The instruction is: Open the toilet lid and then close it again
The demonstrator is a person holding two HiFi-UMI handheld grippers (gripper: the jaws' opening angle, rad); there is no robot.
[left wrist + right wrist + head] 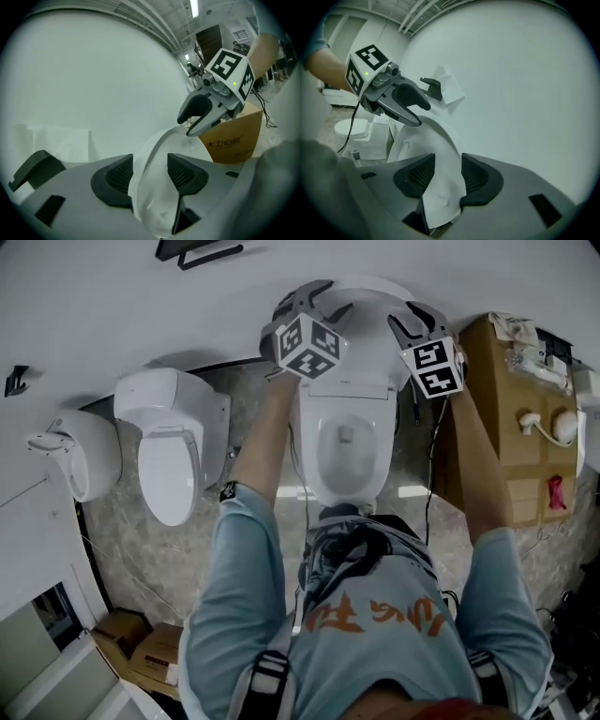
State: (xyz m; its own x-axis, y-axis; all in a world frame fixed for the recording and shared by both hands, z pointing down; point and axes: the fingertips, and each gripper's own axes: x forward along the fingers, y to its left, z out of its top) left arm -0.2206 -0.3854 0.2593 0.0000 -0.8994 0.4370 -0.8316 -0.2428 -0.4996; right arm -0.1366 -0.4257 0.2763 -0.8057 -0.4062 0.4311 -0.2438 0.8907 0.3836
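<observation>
The white toilet [345, 451] stands in front of me with its bowl uncovered. Its lid [361, 292] is tipped up near the white wall. My left gripper [314, 304] is at the lid's left rim and my right gripper [417, 320] at its right rim. In the left gripper view the lid's rim [159, 154] runs between the two dark pads of the left gripper [150, 173], whose jaws stand apart around it; the right gripper [199, 117] shows beyond. In the right gripper view the lid [440, 154] likewise passes between the spread pads of the right gripper [447, 173], with the left gripper [410, 108] opposite.
A second toilet [173, 442] with its lid down stands to the left, and a wall-hung fixture [80, 451] further left. A tall cardboard box [511, 418] with small items on top is close on the right. Smaller boxes [141, 648] sit on the floor at lower left.
</observation>
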